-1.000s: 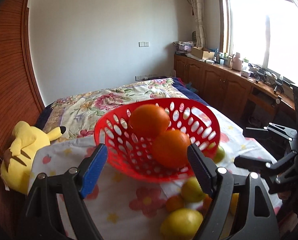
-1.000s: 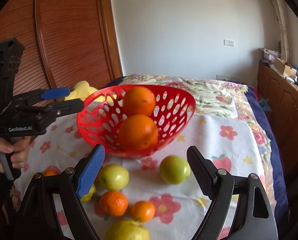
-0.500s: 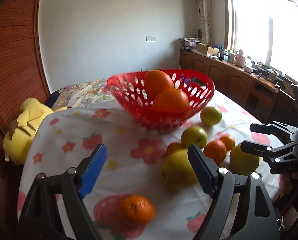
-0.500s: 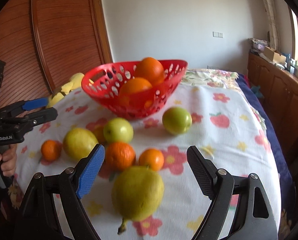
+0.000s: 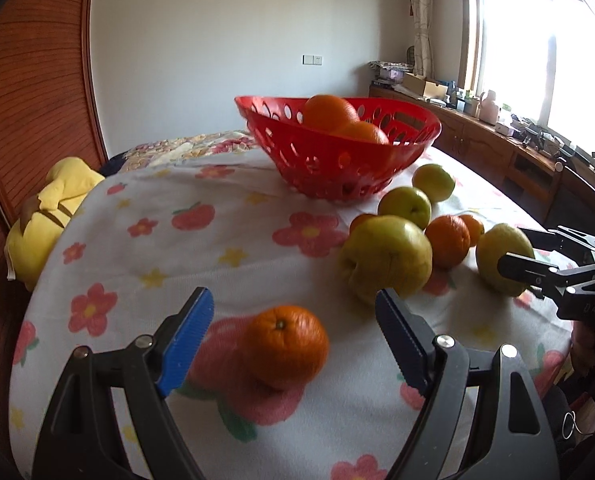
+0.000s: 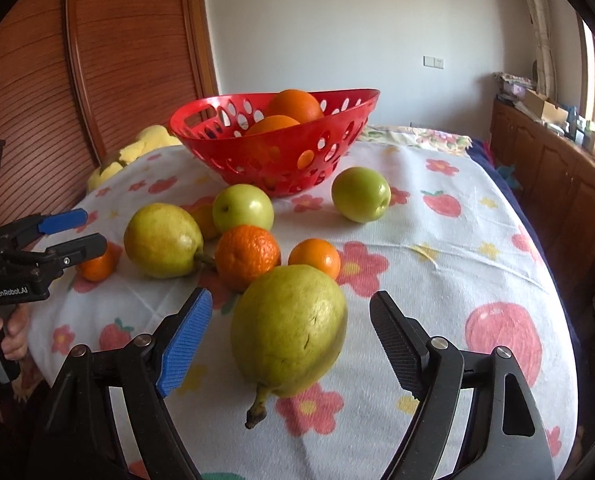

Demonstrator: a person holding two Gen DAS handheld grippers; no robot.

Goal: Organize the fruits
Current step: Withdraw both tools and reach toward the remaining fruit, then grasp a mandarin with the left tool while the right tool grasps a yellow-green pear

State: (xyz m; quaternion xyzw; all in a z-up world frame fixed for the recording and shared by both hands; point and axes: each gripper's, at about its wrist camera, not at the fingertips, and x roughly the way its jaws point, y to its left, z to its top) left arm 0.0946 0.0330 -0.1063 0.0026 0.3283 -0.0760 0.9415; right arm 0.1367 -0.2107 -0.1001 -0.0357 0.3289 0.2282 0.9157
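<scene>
A red perforated basket (image 5: 337,148) (image 6: 273,148) holds two oranges (image 5: 329,112) on a flowered cloth. My left gripper (image 5: 289,336) is open, with a small orange (image 5: 285,346) lying between its fingers, untouched. My right gripper (image 6: 289,336) is open, with a green-yellow pear (image 6: 289,332) lying between its fingers on the cloth. Another pear (image 6: 161,240), two green apples (image 6: 243,208) (image 6: 360,194) and several small oranges (image 6: 247,256) lie between the grippers and the basket. The right gripper also shows in the left wrist view (image 5: 537,256), the left one in the right wrist view (image 6: 73,232).
A yellow plush toy (image 5: 45,220) lies at the cloth's left edge against a wooden slatted wall (image 5: 25,100). Wooden cabinets (image 5: 497,152) run along the right under a window. The cloth drops off at its near and right edges.
Both grippers dropped lower and pulled back from the basket. The small orange now lies between the left fingers and the pear between the right fingers. Both stayed open.
</scene>
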